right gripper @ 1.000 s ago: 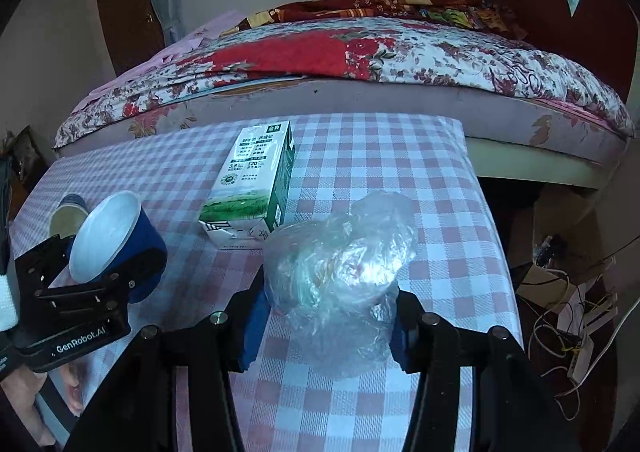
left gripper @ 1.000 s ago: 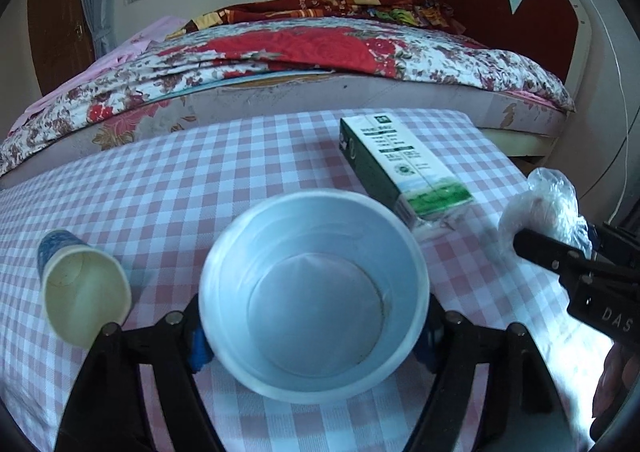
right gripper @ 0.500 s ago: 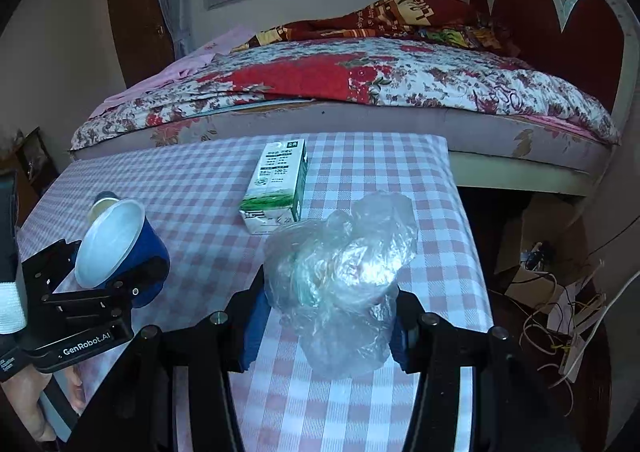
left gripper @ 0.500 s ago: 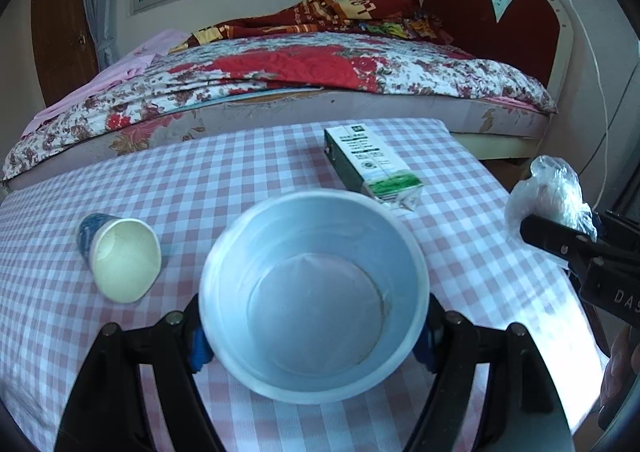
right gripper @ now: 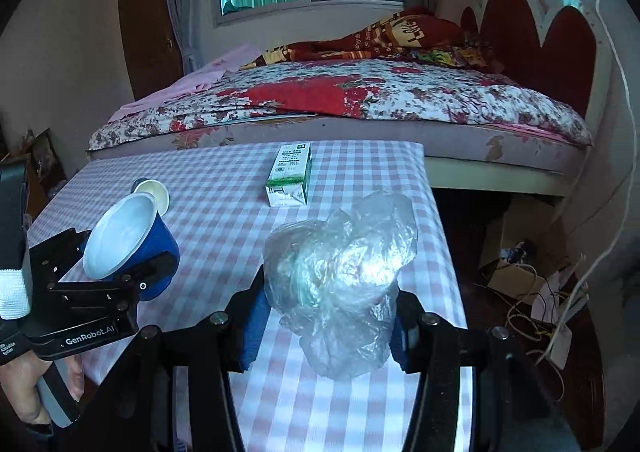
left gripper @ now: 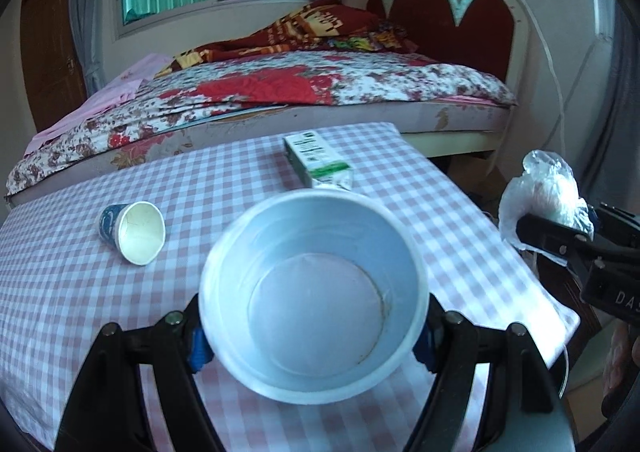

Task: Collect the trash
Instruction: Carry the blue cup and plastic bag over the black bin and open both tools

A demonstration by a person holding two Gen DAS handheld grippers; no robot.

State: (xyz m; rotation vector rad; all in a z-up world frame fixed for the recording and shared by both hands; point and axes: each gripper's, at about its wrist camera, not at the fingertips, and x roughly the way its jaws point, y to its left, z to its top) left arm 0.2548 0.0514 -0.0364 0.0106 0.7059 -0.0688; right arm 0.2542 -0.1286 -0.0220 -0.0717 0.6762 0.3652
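Bedroom surroundings are seen: a bed (right gripper: pixel 360 100) with a floral quilt lies beyond a counter (left gripper: pixel 80 292) covered in pink-and-white checked cloth.

Two pieces of trash are already gripped. The left tool (left gripper: pixel 312 332) is closed about a blue paper cup (left gripper: pixel 314 272), whose white mouth is turned toward the camera; the jaws are spread wide by the cup's girth. The right tool (right gripper: pixel 324 316) is closed to a middling width on a crumpled clear plastic bag (right gripper: pixel 340 268), which bulges above the pads and hangs below them.

Two pieces are left on the counter. A small paper cup (left gripper: pixel 134 226) lies on its side, mouth turned toward the cameras, ahead and to the left of the left tool. A green-and-white carton (left gripper: pixel 318 164) lies flat near the far right corner, its long axis running away from the tools toward the bed.

Both tools are held side by side above the counter's near edge, tilted downward, the right one close to the counter's right side. No bin is seen in either view. It is judged that the held pieces must be dropped somewhere out of view before anything else can be gripped. After that, the small cup is nearer the left hand and the carton nearer the right.
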